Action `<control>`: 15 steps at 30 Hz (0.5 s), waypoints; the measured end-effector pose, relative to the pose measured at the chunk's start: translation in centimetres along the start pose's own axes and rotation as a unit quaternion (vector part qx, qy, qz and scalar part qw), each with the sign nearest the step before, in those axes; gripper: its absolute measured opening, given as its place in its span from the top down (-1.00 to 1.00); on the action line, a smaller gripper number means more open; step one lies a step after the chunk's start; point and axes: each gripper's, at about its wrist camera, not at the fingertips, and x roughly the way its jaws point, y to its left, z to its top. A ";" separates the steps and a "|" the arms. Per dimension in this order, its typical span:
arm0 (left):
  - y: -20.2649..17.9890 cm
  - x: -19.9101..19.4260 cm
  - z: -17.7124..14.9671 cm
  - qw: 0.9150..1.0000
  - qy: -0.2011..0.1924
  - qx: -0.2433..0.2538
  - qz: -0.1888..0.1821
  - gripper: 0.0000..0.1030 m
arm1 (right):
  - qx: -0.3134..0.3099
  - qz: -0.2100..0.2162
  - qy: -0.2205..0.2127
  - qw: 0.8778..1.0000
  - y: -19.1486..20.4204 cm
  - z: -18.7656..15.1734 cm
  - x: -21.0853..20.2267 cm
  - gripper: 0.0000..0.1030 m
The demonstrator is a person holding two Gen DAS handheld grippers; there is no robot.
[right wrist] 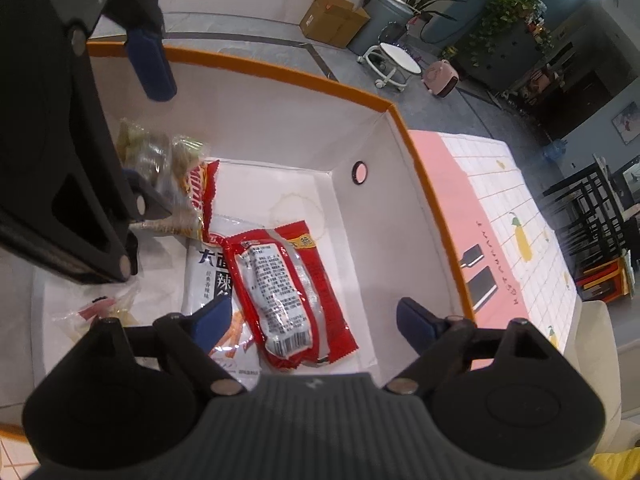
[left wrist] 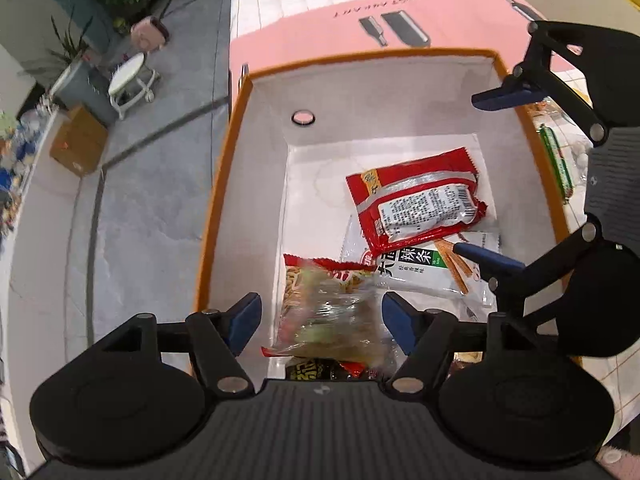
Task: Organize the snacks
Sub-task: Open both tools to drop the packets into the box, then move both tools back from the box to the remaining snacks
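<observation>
A white box with an orange rim holds several snack packs. A red packet with a white label lies on a white spicy-strip pack. A blurred clear and red noodle-snack bag is in the air between the fingers of my left gripper, which is open above the box's near left. My right gripper is open and empty over the red packet.
A green-wrapped snack and other packs lie on the tablecloth right of the box. The pink and white checked cloth stretches beyond the box. The floor drops off at the table's left edge.
</observation>
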 end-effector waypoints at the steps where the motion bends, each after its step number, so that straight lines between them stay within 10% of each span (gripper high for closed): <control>1: -0.1 -0.3 -0.1 1.000 -0.006 0.004 0.004 -0.57 | 0.001 -0.004 -0.003 1.000 -0.1 -0.1 -0.3 -0.68; 15: -1.1 -7.4 -0.6 0.993 -0.111 -0.048 0.014 -0.58 | 0.165 -0.014 -0.111 0.980 -3.6 -4.2 -8.8 -0.68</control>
